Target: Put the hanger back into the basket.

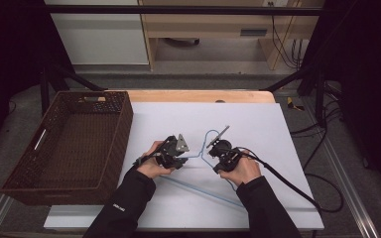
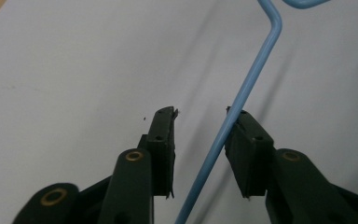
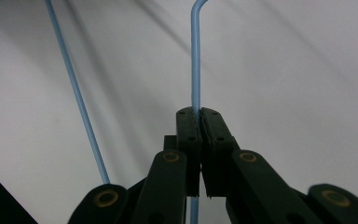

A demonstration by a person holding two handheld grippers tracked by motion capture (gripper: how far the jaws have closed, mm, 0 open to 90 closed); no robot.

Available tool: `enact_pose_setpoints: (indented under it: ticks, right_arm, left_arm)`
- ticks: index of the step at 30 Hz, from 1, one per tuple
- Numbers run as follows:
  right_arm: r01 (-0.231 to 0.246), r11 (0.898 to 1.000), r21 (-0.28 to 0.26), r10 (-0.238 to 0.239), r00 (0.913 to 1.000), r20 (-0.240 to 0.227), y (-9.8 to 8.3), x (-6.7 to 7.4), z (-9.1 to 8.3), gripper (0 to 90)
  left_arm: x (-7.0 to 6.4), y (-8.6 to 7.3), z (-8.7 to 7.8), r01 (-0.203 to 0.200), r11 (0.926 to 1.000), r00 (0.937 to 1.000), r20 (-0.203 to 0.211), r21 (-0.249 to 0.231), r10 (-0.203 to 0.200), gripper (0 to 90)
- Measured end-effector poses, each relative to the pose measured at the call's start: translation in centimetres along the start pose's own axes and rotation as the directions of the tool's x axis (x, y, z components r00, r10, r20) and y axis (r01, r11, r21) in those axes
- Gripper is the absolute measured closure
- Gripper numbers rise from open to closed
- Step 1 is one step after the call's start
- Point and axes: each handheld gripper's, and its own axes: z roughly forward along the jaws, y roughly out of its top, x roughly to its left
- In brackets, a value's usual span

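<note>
Thin light-blue wire clothes hanger [image 1: 204, 163] lies mid-frame on the white tabletop [image 1: 258, 124]. Your right hand-held gripper [image 3: 197, 112] pinches its rod; left hand-held gripper [image 2: 200, 114] is spread around another. Likely light, springy, slippery: grip straight sections.

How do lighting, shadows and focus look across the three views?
High view: bright white table sheet, dark surroundings. Left gripper view: thin blue wire hanger casts soft diagonal shadows, jaw bases blurred. Right gripper view: hanger sharp, several faint shadow streaks, dim lower left corner.
</note>
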Motion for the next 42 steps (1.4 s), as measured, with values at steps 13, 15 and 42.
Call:
enact_pose_setpoints:
  ticks: [13, 15, 42]
  right_arm:
    - [-0.003, 1.000, -0.006, 0.003, 1.0000, 0.002, 0.0, 0.0, -0.1, 87.7]
    - [0.007, 1.000, -0.014, -0.007, 1.0000, 0.003, 0.0, -0.1, -0.2, 87.7]
    - [0.064, 0.996, -0.061, -0.065, 0.9976, -0.022, -1.0, -0.3, -2.7, 84.1]
  left_arm:
    - [-0.5, 0.2, 0.2, -0.079, 0.9969, 0.9968, -0.012, -0.003, 0.079, 79.2]
    - [-0.6, 0.3, 0.0, -0.098, 0.9952, 0.9950, -0.021, 0.002, 0.098, 79.9]
    - [-1.9, 1.4, -3.5, -0.248, 0.9682, 0.9682, 0.046, 0.036, 0.246, 87.2]
